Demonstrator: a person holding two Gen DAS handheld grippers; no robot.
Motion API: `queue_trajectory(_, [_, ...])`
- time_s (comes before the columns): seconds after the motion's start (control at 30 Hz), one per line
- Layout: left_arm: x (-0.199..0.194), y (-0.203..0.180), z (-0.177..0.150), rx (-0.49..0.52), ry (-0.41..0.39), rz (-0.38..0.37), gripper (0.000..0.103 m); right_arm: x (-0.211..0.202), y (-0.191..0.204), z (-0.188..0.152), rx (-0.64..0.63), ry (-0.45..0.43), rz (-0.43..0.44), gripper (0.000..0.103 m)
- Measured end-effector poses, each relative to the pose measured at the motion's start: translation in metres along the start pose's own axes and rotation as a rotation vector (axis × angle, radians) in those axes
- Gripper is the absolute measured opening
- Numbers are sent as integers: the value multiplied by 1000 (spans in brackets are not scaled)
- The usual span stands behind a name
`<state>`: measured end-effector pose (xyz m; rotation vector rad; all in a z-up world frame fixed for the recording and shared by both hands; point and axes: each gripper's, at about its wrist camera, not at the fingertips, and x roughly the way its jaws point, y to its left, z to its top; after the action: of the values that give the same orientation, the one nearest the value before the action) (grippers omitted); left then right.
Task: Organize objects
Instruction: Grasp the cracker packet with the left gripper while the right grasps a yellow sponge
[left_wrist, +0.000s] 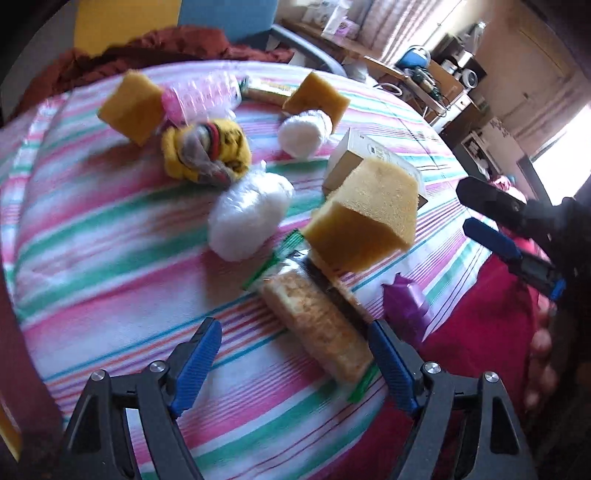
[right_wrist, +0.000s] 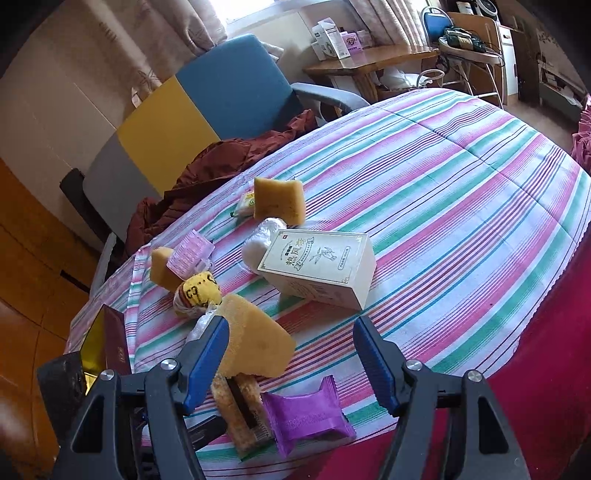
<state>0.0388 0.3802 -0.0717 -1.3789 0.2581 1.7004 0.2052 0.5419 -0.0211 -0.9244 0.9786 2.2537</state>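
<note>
Lying on striped cloth (right_wrist: 461, 192) over table:

- Nearest sponge (left_wrist: 364, 218): yellow block, leaning on top end of cracker pkt, just in front of box.
- Cracker pkt (left_wrist: 317, 325): clear wrap w/ green ends, lying lengthwise betw. left gripper's blue pads, not being touched.
- Purple sachet (right_wrist: 306, 417): sitting at table's near edge, right beside cracker pkt.
- Cream box (right_wrist: 325, 269): printed face up, resting mid-table behind nearest sponge.
- White bagged wad (left_wrist: 247, 218): sitting left of nearest sponge, apart from it.
- White puff (left_wrist: 303, 133): touching far sponge (left_wrist: 317, 98).
- Yellow cloth bundle (left_wrist: 207, 151): sitting betw. left sponge (left_wrist: 133, 105) and bagged wad.
- Pink plastic piece (left_wrist: 199, 96): leaning by left sponge.
- Green-labelled pkt (left_wrist: 266, 90): lying at far edge, behind far sponge.

Grippers:

- Left gripper (left_wrist: 295, 350): jaws standing apart, clamping nothing, hovering low over cracker pkt.
- Right gripper (right_wrist: 290, 358): jaws standing apart, gripping nothing; left pad appearing against nearest sponge's side, contact unclear.

Off table: dark red cloth (right_wrist: 221, 162) heaped on chair (right_wrist: 221, 88) at far side.
</note>
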Motion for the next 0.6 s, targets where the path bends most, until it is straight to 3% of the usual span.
queue_trajectory(0.27, [26, -22, 13, 15, -11, 62, 82, -2, -3, -1, 16, -8, 20, 71])
queue_trajectory(0.4, [30, -26, 9, 86, -50, 115, 81, -1, -3, 0, 16, 1, 21, 71])
queue_trajectory(0.47, [27, -25, 3, 130, -70, 119, 74, 0, -3, -1, 17, 4, 18, 71])
queue_trajectory(0.6, [15, -7, -2, 146, -73, 88, 52, 2, -3, 0, 20, 22, 17, 71])
